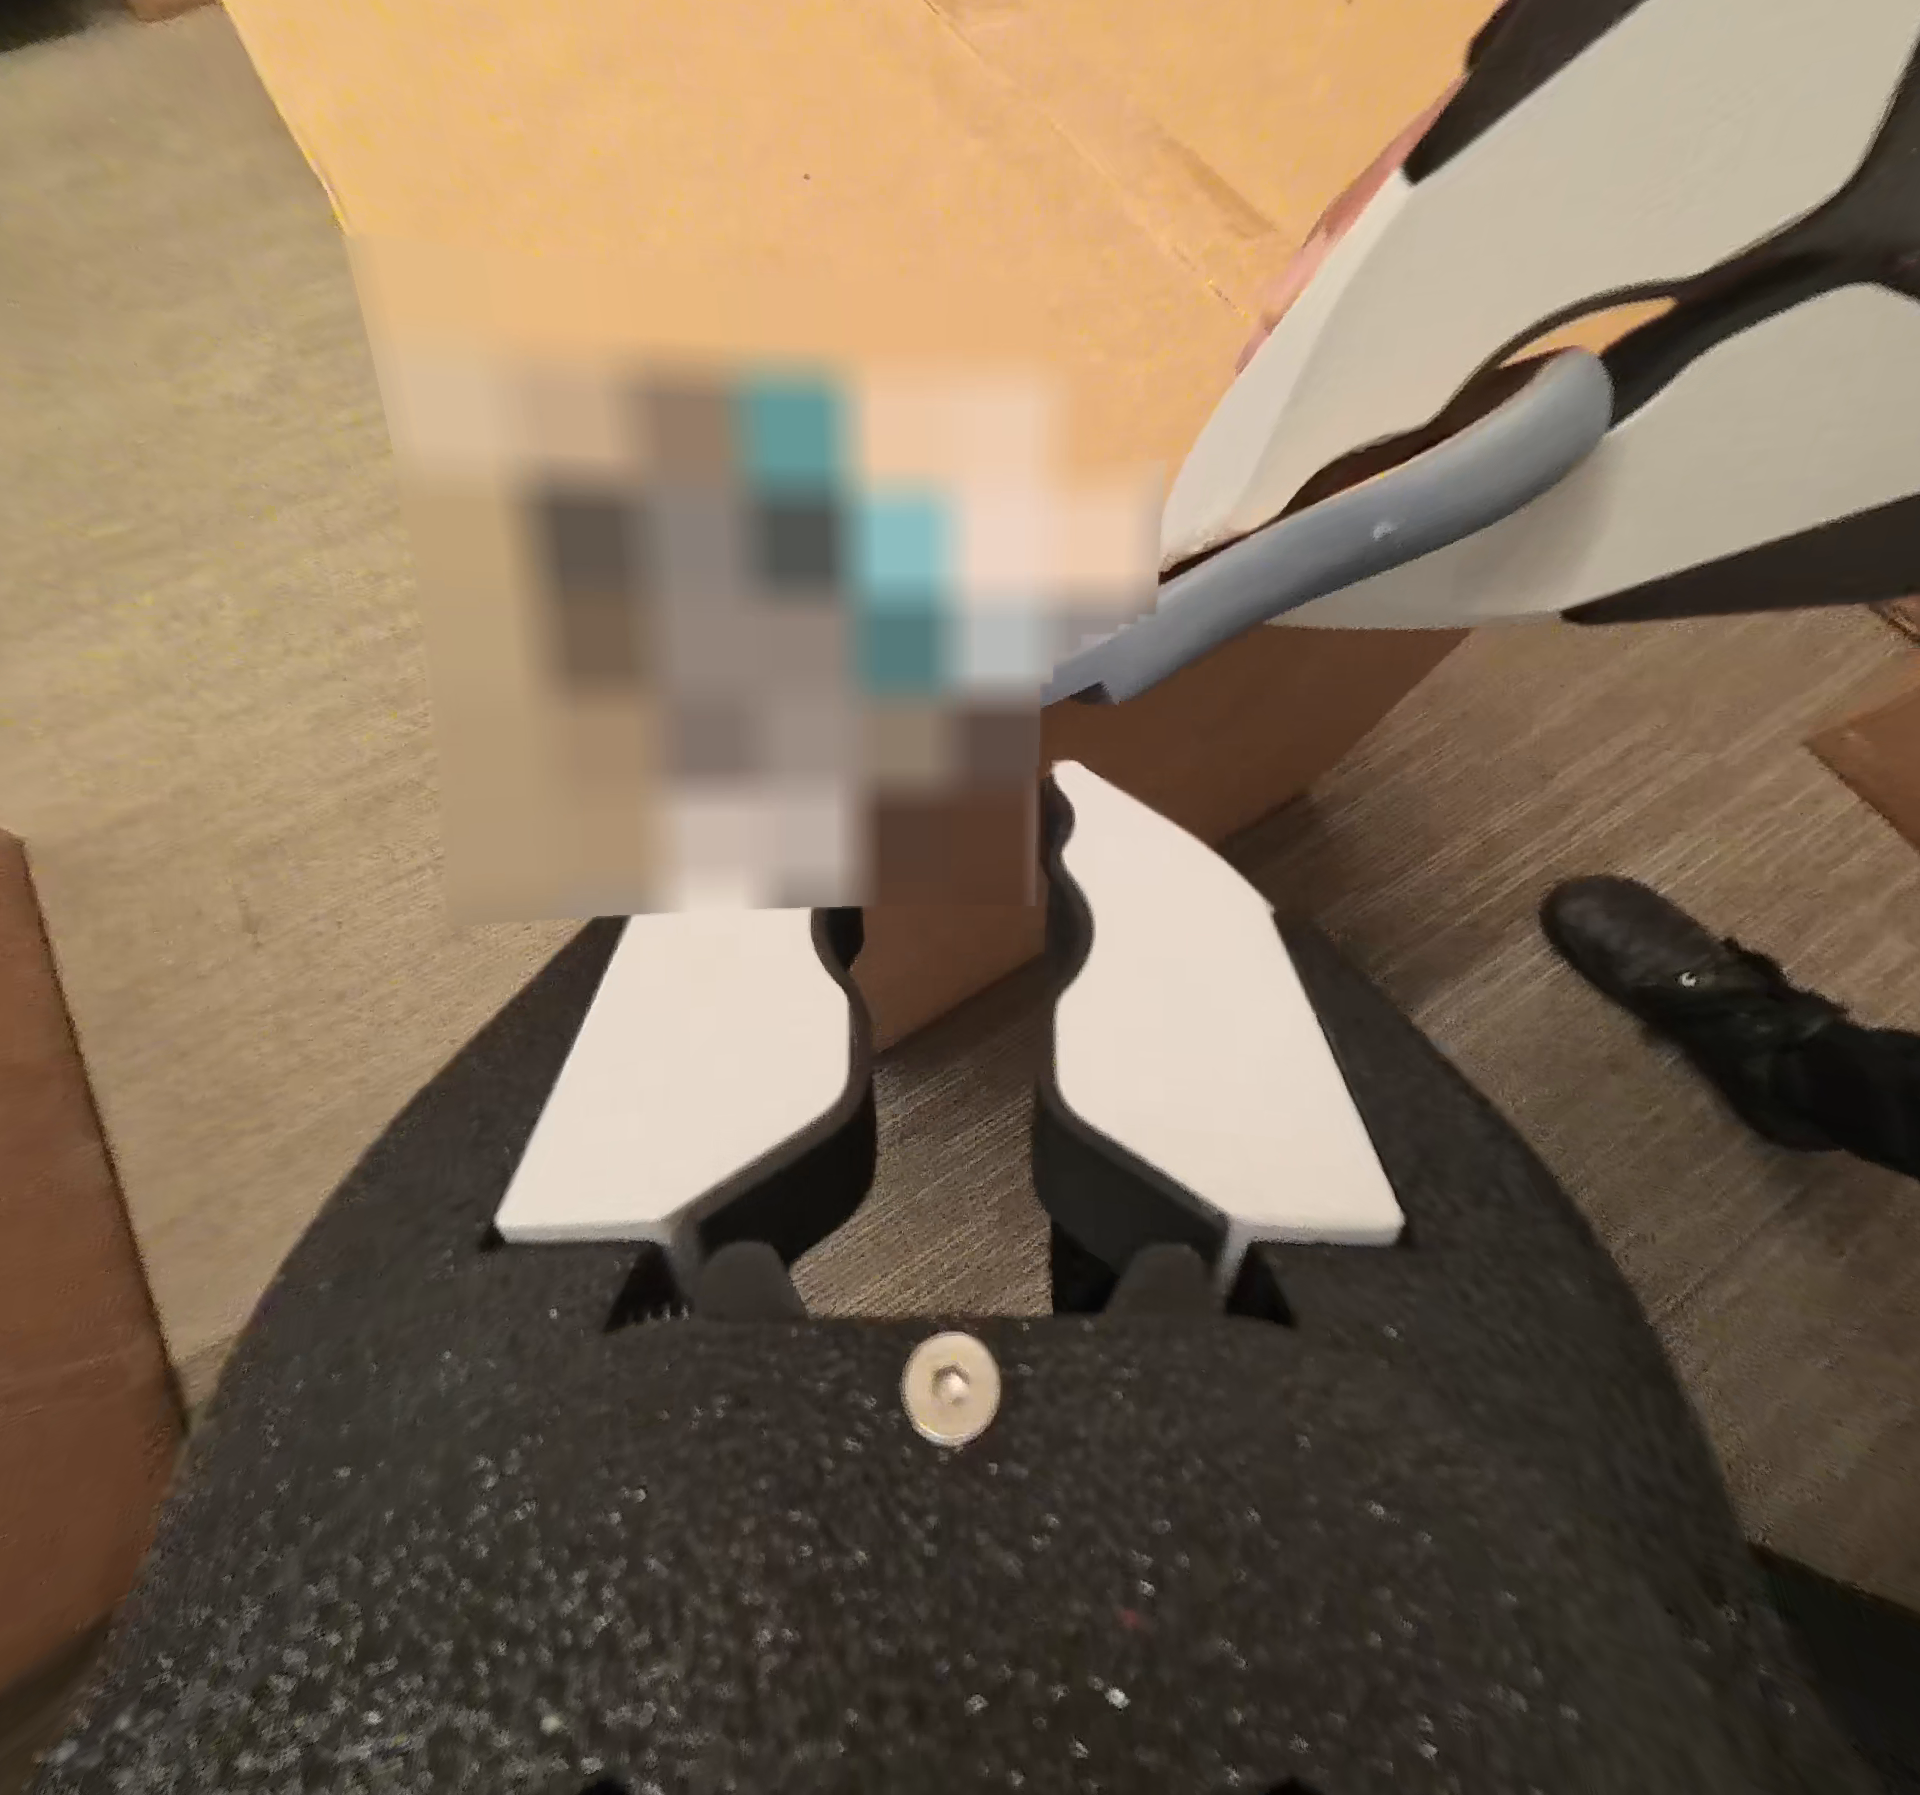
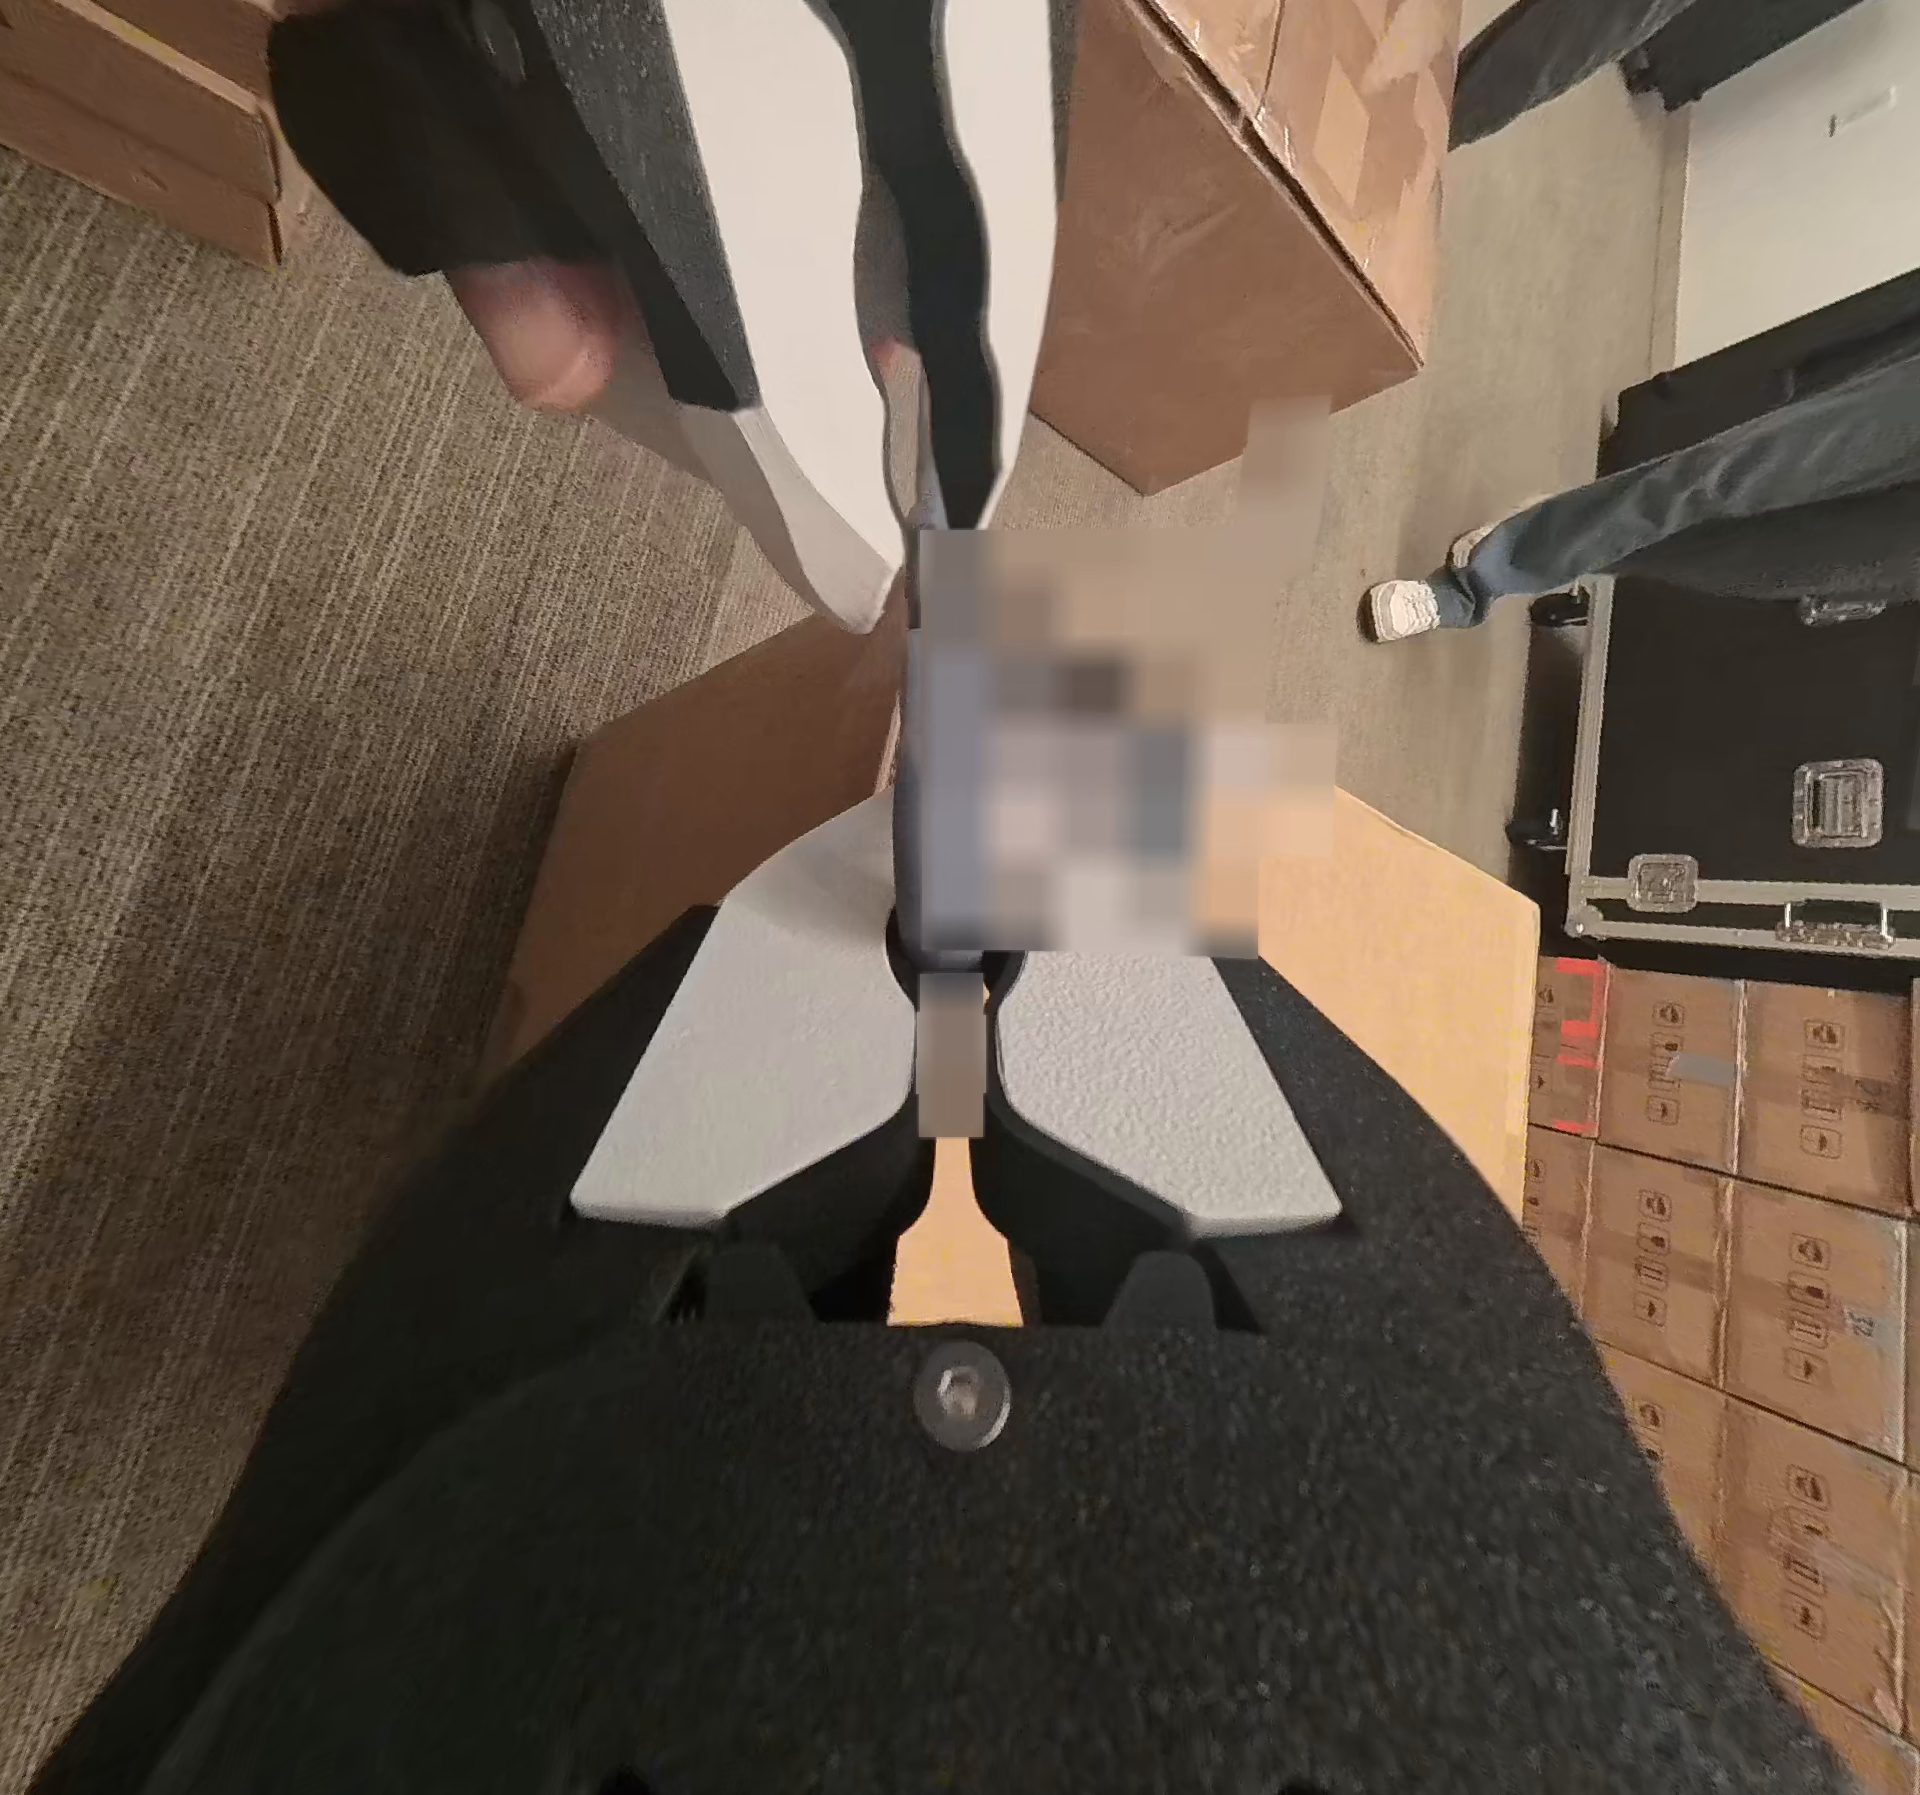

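Grey-blue handle (image 1: 1351, 540) pinched in your right tool (image 2: 951, 945), close over a cardboard box (image 1: 727, 135).
Your right tool's fingers press together on the curved handle, whose far end is blurred out. Your left tool (image 1: 951, 810) is near, fingers apart at the base and tips hidden, so I cannot tell if they pinch anything. The taped box stands on carpeted floor (image 1: 156, 498).

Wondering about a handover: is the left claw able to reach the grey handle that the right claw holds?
Probably yes: the left claw is open, the grey handle lies just ahead, nothing solid between them.
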`<state>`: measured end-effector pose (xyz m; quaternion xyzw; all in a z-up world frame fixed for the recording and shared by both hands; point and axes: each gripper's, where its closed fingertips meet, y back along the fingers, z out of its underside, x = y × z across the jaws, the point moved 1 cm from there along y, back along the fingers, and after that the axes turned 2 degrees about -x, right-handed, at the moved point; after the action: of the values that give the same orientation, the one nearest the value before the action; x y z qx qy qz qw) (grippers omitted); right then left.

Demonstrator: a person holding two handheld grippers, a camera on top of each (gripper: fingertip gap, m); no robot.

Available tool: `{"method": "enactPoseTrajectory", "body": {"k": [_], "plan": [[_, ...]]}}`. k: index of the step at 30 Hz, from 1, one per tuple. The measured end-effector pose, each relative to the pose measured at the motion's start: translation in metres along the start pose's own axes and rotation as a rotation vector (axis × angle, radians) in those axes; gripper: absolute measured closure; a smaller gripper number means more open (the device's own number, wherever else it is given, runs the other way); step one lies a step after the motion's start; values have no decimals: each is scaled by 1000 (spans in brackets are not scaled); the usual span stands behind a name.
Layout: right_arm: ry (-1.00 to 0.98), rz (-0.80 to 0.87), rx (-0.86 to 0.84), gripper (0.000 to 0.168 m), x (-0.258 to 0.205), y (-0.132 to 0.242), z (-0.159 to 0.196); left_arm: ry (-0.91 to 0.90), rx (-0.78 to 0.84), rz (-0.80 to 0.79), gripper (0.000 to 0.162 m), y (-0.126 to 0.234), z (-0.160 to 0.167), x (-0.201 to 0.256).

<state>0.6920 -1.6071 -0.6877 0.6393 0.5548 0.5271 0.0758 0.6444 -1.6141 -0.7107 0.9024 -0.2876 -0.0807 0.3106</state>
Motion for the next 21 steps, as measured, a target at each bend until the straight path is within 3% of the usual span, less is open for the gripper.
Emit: {"method": "enactPoseTrajectory", "body": {"k": [8, 12, 21], "plan": [[-9, -13, 1, 168, 2, 0, 1, -145, -102, -12, 139, -4, 10, -13], [4, -12, -2, 168, 1, 0, 0, -152, -106, 0, 151, -8, 6, -10], [-5, -23, -13, 168, -2, -2, 4, -82, -123, -16, 153, -14, 9, -8]]}}
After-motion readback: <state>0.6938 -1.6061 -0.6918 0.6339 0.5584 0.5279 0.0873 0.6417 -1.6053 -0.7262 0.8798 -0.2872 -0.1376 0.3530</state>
